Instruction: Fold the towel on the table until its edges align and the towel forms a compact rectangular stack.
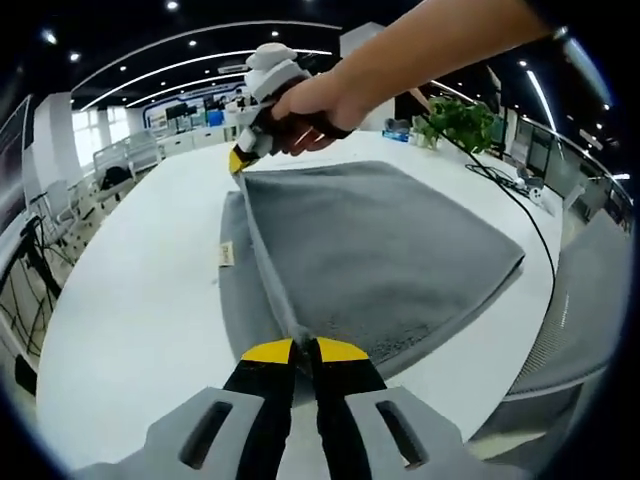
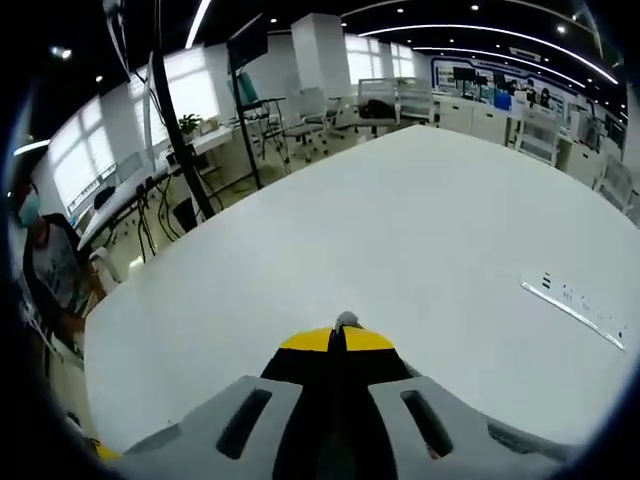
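A grey towel lies on the white table, its upper layer lifted along one edge above a lower layer that carries a small label. My left gripper is shut on the near end of that raised edge. At the far end a hand holds my right gripper, pinched on the towel's far corner. In the right gripper view the right gripper has its jaws together, with a sliver of grey towel showing at the tips over bare table.
A potted plant stands at the table's far side, and a black cable runs along the right edge. A grey chair sits to the right. A taped strip lies on the table. A person and a black stand are beyond the table.
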Tool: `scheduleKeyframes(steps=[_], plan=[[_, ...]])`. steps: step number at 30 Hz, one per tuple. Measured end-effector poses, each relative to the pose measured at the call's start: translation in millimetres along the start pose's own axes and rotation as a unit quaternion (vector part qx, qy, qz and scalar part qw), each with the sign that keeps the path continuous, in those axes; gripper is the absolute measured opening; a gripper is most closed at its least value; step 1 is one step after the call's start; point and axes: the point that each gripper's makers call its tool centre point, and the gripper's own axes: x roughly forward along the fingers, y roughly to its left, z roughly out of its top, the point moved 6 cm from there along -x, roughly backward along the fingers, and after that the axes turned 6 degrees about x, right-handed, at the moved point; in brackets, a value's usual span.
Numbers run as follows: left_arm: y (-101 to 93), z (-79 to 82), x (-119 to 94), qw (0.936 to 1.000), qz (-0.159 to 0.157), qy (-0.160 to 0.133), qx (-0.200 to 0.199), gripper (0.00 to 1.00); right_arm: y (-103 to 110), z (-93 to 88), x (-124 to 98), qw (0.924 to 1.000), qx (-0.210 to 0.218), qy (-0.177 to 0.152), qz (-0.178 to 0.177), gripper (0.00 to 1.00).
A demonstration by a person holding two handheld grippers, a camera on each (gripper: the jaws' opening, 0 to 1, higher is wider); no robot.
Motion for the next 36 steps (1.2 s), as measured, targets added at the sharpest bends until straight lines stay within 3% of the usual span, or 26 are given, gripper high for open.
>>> scheduleKeyframes(steps=[3, 7, 14, 25, 31, 34, 36], plan=[[1.1, -0.9, 0.7, 1.0, -0.001, 0.003, -0.002, 0.07, 0.2, -1.3, 1.6, 1.0, 0.0, 0.002, -0.002, 0.0], [-0.7, 0.6, -0.2, 0.9996, 0.001, 0.009, 0.026, 0.09, -0.1, -3.2, 3.1, 1.0, -0.004, 0.003, -0.006, 0.0], [3.4, -4.6, -3.3, 0.9999, 0.004, 0.011, 0.006, 0.17, 2.0, -4.4, 5.5, 0.9999, -0.01, 0.002, -0.007, 0.0], [7.4, -1.7, -16.9, 0.999, 0.037, 0.006, 0.026, 0.28, 11.2, -5.5, 8.0, 0.9996, -0.016, -0.006, 0.02, 0.01], [-2.1, 11.2, -15.4, 0.9979, 0.012, -0.02, 0.061, 0.25, 12.2, -3.1, 8.3, 0.9993, -0.027, -0.01, 0.024, 0.05], [-9.3, 17.2, -10.9, 0.998, -0.01, -0.031, 0.055, 0.25, 11.7, -5.3, 7.7, 0.9993, -0.025, -0.007, 0.028, 0.07], [-11.4, 13.7, -5.3, 0.9986, -0.021, -0.019, 0.044, 0.24, 11.3, -7.2, 6.8, 0.9992, -0.025, -0.004, 0.029, 0.09]])
